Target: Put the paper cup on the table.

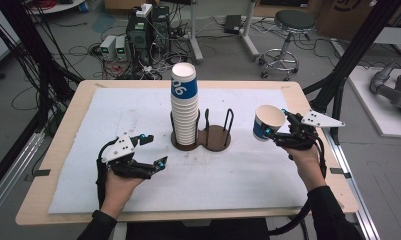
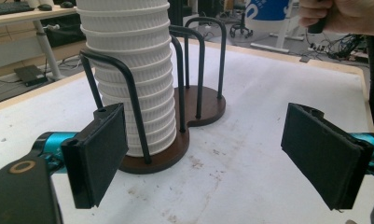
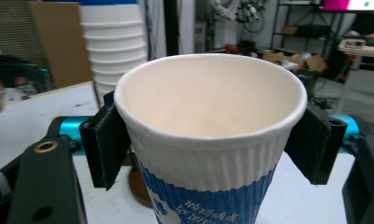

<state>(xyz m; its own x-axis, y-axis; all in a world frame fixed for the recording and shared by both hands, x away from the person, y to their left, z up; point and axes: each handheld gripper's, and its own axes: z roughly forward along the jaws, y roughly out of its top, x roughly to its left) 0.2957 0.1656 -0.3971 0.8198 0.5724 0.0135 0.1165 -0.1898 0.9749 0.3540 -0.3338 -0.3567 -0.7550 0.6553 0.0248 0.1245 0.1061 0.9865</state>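
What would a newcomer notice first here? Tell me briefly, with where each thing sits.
First the tall stack of paper cups, standing in one side of a dark two-slot wooden holder at the middle of the white-covered table; the holder's other slot is empty. Next the single paper cup with a blue band, clamped in the right gripper above the table's right side. The left gripper hangs open at the near left, facing the stack.

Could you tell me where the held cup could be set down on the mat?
The empty half of the cup holder is free; so is bare mat between the left gripper and right gripper. The cup stack crowds the other half.
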